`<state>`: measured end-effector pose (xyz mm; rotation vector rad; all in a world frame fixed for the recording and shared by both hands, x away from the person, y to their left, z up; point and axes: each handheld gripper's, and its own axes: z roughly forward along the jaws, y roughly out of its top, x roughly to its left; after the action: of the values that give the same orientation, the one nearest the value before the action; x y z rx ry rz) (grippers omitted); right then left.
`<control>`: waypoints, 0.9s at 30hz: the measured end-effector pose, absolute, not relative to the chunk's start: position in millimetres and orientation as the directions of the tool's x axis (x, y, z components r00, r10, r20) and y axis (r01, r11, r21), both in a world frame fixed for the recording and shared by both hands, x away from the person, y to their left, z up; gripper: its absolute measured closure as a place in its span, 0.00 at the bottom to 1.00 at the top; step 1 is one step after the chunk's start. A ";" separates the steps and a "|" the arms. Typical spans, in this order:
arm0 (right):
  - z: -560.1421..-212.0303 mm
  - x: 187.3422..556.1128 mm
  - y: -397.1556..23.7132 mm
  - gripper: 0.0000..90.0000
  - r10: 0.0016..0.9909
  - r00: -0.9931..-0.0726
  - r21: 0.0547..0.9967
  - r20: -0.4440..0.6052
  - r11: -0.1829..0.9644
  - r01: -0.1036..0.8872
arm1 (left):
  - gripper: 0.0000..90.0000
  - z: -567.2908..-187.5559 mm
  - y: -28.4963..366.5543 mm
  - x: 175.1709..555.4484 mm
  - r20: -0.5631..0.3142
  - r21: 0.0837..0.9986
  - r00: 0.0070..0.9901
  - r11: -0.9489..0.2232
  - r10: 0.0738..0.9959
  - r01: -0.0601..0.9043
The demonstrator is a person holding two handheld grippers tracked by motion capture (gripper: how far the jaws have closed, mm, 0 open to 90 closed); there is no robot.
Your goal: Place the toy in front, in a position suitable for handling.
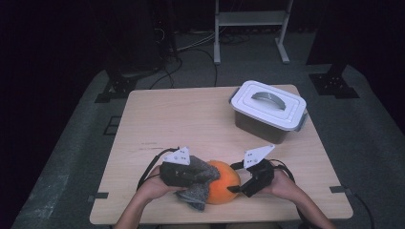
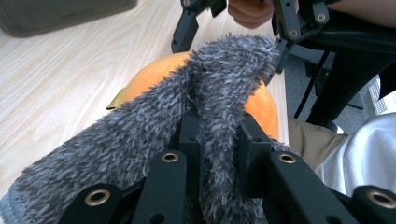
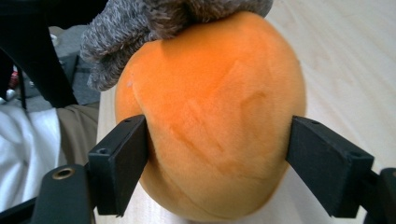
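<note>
Left claw (image 1: 203, 175): my jaws are pressed together on a fold of the grey fuzzy cloth (image 2: 140, 135), which drapes over the orange plush ball (image 1: 222, 187).
Right claw (image 1: 237, 183): spread wide around the ball; one jaw touches its side, the other stands just clear.
Ball: at the table's (image 1: 191, 119) near edge, between my two claws.
Step, as I judge it: wiping the ball.
Doing it well: I steady the ball with the right claw, keep my pinch firm and sweep the cloth across the top.
Beyond: lidded white storage box (image 1: 269, 109), well apart, far right.
</note>
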<state>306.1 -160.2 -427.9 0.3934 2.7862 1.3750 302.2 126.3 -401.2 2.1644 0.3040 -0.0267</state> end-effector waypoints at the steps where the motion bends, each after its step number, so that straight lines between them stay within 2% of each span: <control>1: -429.5 306.0 -159.5 0.26 0.225 -0.968 0.782 0.110 0.582 0.224 | 0.84 -401.4 126.5 302.7 -0.131 0.805 0.970 -0.549 0.206 0.225; 5: -428.1 301.0 -162.1 0.47 0.223 -0.973 0.789 0.066 0.585 0.187 | 0.84 -400.6 129.5 304.3 -0.133 0.812 0.968 -0.536 0.215 0.230; 9: -426.0 298.4 -164.4 0.52 0.220 -0.975 0.791 0.036 0.589 0.162 | 0.83 -403.2 135.9 304.5 -0.139 0.816 0.964 -0.526 0.228 0.242; 19: -418.1 295.9 -169.4 0.53 0.221 -0.975 0.789 -0.012 0.601 0.126 | 0.84 -414.1 154.7 305.9 -0.142 0.792 0.947 -0.541 0.288 0.283; 27: -417.1 293.7 -168.2 0.53 0.212 -0.977 0.790 -0.034 0.604 0.103 | 0.84 -405.4 148.7 311.6 -0.145 0.809 0.947 -0.517 0.288 0.281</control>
<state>293.7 -168.2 -417.1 0.2662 2.7009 1.3180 311.6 148.7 -405.4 2.1400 0.4010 0.0094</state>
